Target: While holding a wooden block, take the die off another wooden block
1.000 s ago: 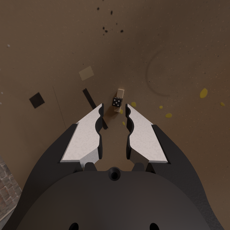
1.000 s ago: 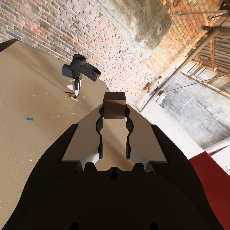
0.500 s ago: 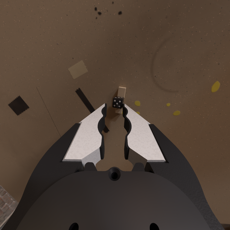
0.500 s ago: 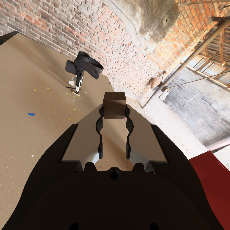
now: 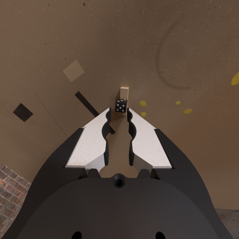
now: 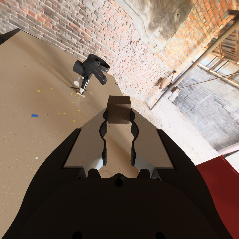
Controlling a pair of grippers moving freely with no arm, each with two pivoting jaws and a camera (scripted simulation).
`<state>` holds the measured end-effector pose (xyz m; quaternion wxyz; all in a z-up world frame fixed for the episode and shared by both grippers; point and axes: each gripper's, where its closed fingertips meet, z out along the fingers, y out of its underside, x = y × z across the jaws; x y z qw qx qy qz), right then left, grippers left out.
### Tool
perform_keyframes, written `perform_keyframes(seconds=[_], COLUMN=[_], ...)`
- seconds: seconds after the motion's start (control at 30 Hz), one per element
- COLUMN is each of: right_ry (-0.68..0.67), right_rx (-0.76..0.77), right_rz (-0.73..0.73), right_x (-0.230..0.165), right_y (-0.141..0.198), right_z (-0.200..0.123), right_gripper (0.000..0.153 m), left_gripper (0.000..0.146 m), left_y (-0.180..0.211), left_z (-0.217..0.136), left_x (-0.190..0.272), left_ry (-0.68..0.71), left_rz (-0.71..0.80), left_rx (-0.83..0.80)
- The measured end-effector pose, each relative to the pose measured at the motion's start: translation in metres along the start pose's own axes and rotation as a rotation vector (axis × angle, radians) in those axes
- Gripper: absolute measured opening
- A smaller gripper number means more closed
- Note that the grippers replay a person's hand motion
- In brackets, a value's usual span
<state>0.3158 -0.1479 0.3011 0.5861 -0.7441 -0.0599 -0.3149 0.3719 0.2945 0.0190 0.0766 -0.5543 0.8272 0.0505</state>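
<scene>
A black die with white pips (image 5: 121, 106) sits on a pale flat wooden block (image 5: 124, 92) that lies on the brown table. My left gripper (image 5: 119, 110) is open and points down at the die. Its fingertips reach the die's near edge on either side, apart from it. My right gripper (image 6: 119, 109) is shut on a dark brown wooden cube (image 6: 119, 109) and holds it up over the table's edge. In the right wrist view the left gripper (image 6: 82, 90) stands over the pale block (image 6: 81, 94); the die is hidden there.
Black tape strips (image 5: 90, 106) (image 5: 23, 112) and a tan patch (image 5: 73, 72) lie flat left of the block, yellow paint spots (image 5: 142, 103) to its right. A brick wall (image 6: 116, 38) stands beyond the table. A red box (image 6: 219, 183) is at the lower right.
My left gripper has come down closer to the die and its fingers have narrowed around it. My right gripper has kept the dark cube and drifted slightly.
</scene>
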Motion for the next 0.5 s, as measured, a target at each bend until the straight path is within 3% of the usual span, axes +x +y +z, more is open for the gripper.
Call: perform_keyframes(seconds=[0.07,0.33,0.5], right_ry=[-0.002,-0.005,-0.003], right_rx=[-0.003,-0.014,-0.023], right_rz=[0.001,0.011,0.012], right_x=[0.000,0.001,0.002], right_y=[0.001,0.005,0.007], right_z=[0.000,0.000,0.001], right_gripper=[0.033,0.033,0.033], left_gripper=[0.017,0.017,0.017], left_y=[0.001,-0.001,-0.001], left_z=[0.001,-0.004,-0.038], left_x=[0.003,0.006,0.013], left_ry=[0.015,-0.028,-0.107], left_rz=[0.010,0.034,0.041], left_rx=[-0.017,0.039,0.178])
